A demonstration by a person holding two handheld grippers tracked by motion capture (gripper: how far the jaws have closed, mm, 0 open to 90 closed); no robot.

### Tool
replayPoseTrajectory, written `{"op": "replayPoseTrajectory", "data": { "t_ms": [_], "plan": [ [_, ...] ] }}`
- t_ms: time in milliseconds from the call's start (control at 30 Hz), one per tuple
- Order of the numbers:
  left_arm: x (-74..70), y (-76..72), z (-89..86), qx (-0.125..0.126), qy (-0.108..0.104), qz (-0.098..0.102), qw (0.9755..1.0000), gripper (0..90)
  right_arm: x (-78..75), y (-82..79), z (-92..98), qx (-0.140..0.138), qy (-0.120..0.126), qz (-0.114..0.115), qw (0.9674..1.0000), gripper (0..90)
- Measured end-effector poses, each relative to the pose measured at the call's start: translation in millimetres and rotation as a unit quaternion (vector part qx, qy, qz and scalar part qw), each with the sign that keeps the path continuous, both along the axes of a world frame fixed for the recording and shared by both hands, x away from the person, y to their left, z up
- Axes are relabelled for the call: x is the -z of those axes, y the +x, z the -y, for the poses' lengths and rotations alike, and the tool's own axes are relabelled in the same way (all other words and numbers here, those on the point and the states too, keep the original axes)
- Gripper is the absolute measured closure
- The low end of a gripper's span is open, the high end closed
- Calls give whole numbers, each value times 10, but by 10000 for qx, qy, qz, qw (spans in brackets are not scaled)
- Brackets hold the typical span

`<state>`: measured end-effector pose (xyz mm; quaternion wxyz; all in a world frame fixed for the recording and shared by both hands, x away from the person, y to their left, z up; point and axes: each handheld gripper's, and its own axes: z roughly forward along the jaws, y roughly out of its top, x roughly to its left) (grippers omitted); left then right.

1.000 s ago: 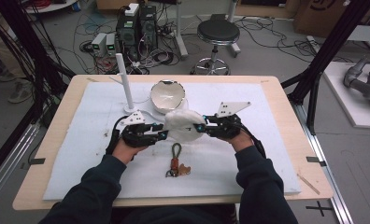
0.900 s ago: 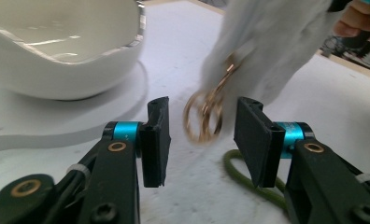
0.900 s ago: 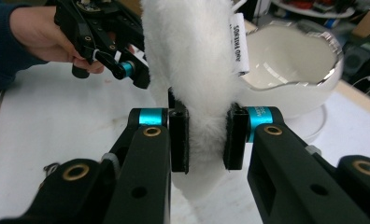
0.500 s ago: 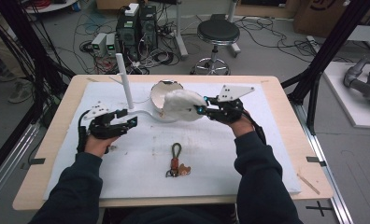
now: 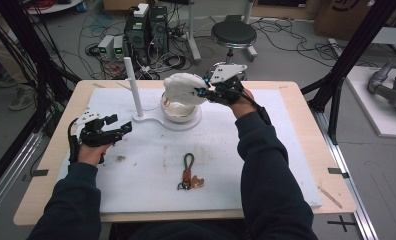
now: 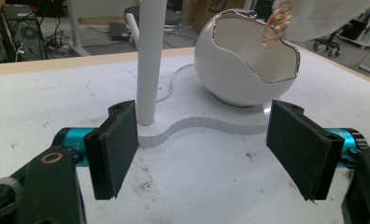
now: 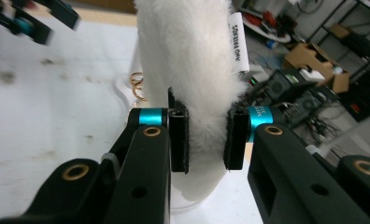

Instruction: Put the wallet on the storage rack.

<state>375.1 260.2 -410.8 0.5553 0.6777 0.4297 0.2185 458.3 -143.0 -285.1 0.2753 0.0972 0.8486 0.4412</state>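
Observation:
My right gripper (image 5: 203,93) is shut on a white fluffy plush piece (image 5: 184,88) and holds it just above a white egg-shaped bowl (image 5: 178,111). In the right gripper view the jaws (image 7: 206,140) pinch the plush (image 7: 192,65); a label (image 7: 239,44) and a gold ring (image 7: 137,87) hang from it. My left gripper (image 5: 119,125) rests open over the mat's left side, apart from the bowl. Its view shows the wide-open gripper (image 6: 204,144), the silver-rimmed bowl (image 6: 244,70), a white post (image 6: 150,60) and the ring (image 6: 275,28) dangling over the bowl.
The bowl and the post (image 5: 131,85) share a flat white base (image 5: 151,121) at the back of the white mat (image 5: 266,165). A small keychain with a green loop (image 5: 188,174) lies at the mat's middle front. Computers, cables and a stool stand beyond the table.
Both grippers held the plush at mid-table a second ago. The left one let go and moved off to the left; the right one carried the plush back and up over the bowl.

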Motion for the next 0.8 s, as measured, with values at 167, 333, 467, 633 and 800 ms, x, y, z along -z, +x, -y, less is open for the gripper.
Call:
{"op": "replayPoseTrajectory", "data": {
  "t_ms": [167,333,467,633,800],
  "plan": [
    [7,4,5,21,3,-10,10000,252,67,137,-139,156,-298,9,9994,770],
    [16,10,0,19,-24,-26,10000,252,186,227,-263,188,-528,3,9984,770],
    [18,9,-17,-1,-68,-24,10000,252,297,263,-372,161,-700,-49,9974,770],
    [22,5,-23,0,-70,-27,10000,252,446,322,-470,140,-889,-135,9958,770],
    [29,4,-19,-2,-81,-41,10000,252,606,392,-493,166,-1006,-296,9943,770]
  ]
}}
